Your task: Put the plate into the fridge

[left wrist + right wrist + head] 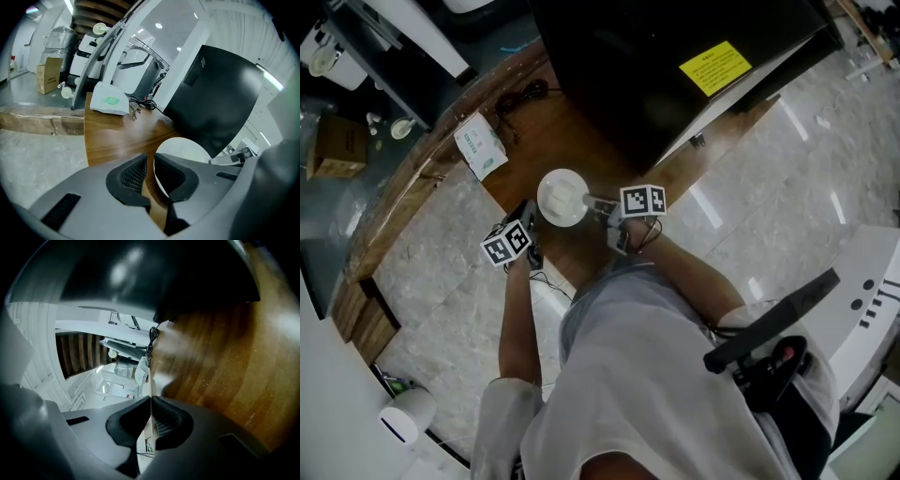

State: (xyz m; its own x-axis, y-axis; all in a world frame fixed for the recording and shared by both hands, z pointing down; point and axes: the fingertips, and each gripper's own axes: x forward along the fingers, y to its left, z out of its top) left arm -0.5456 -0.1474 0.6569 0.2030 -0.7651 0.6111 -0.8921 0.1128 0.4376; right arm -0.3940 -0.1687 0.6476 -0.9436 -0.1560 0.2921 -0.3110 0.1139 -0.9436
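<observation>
The white plate (562, 197) hangs just above the wooden tabletop (581, 131), in front of the black fridge (675, 66). My right gripper (598, 206) is shut on the plate's right rim; in the right gripper view the plate (151, 397) shows edge-on as a thin white line pinched between the jaws of that gripper (151, 405). My left gripper (528, 217) is at the plate's left side. Its jaws (151, 161) stand a narrow gap apart with only wood showing between them. The plate (185, 147) lies just beyond its right jaw. The fridge (215, 103) fills the right.
A tissue packet (480, 145) and a black cable (520, 94) lie on the tabletop to the left of the fridge. A yellow label (714, 67) is on the fridge. A cardboard box (337, 145) stands on the far grey floor. A white bin (408, 414) is at the lower left.
</observation>
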